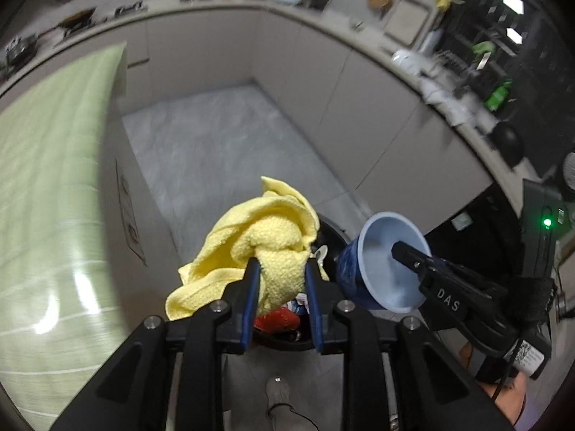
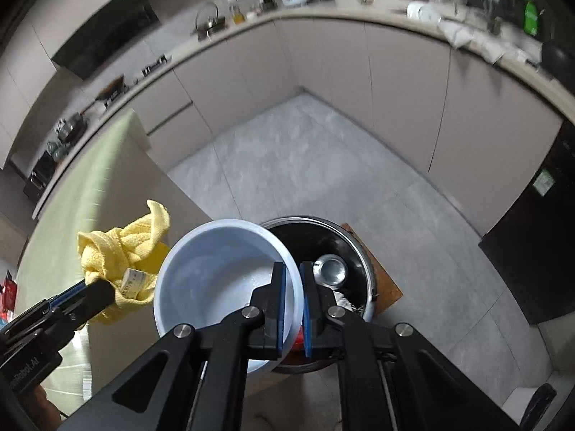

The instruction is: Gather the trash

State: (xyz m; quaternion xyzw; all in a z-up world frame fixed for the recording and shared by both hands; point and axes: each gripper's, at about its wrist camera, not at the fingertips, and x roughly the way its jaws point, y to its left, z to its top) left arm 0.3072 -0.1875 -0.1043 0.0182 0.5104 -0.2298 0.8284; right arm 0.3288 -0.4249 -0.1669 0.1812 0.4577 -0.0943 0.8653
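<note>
In the left wrist view my left gripper (image 1: 282,262) is shut on a crumpled yellow cloth (image 1: 258,230), which hangs over a black trash bin (image 1: 334,230). Red wrappers (image 1: 278,319) lie in the bin. To its right, my right gripper (image 1: 402,251) pinches the rim of a blue paper cup (image 1: 384,262). In the right wrist view my right gripper (image 2: 291,265) clamps the cup (image 2: 215,269) wall, one finger inside and one outside, at the bin's (image 2: 309,240) left edge. A metal can (image 2: 330,269) sits in the bin. My left gripper (image 2: 104,287) holds the cloth (image 2: 122,248) at the left.
A green-topped table (image 1: 46,197) runs along the left. Grey cabinets under a cluttered counter (image 2: 323,10) wrap around the grey tiled floor (image 2: 305,165). A black appliance (image 2: 539,233) stands at the right. The bin rests on a brown board (image 2: 388,287). A person's foot (image 1: 278,395) is below.
</note>
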